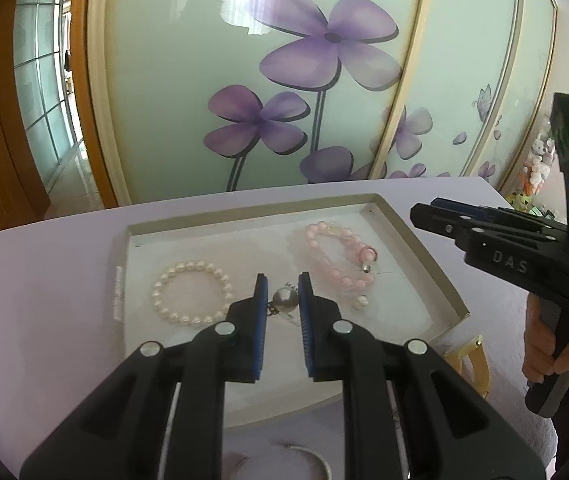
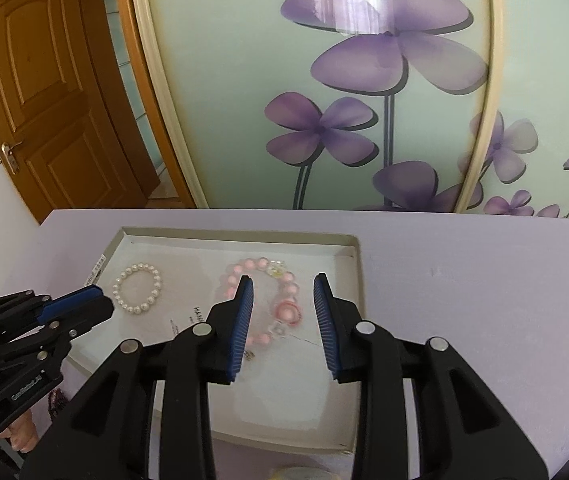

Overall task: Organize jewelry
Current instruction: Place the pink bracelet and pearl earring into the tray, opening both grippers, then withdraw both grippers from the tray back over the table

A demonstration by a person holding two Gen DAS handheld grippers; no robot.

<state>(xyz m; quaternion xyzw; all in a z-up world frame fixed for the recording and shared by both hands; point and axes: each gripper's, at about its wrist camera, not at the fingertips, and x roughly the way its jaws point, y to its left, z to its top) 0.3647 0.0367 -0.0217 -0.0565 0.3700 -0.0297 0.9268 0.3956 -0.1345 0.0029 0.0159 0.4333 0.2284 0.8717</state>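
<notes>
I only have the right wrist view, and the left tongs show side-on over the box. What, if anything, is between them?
Observer: The left tongs pinch a grey pearl pendant between their pads, above the box.
Operator: Anything near the pink bead bracelet that I'm missing?
Observer: Yes, a small white pearl lies just beside it, on the near side.
Operator: And outside the box?
Observer: A pale yellow band lies on the table beside the box's near right corner.
</notes>
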